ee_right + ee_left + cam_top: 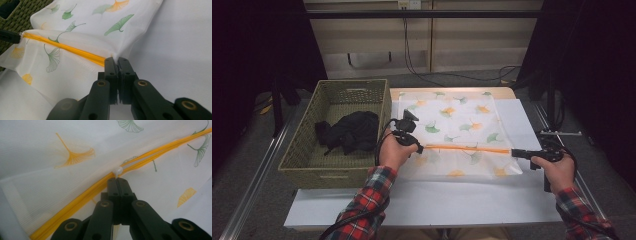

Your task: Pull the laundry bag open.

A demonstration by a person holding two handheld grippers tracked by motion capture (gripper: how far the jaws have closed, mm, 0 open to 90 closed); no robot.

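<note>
Two grips on this one: the left gripper [416, 146] is pinched shut on the little white zipper pull [117, 171] at the left end of the orange zipper [467, 148]. The right gripper [516, 152] is clamped on the fabric at the far end. That leaf-print mesh bag [452, 117] lies flat on the white table [422, 202] beside the wicker basket [302, 150], and looks light, floppy and a bit slippery, so I'd keep it taut.
</note>
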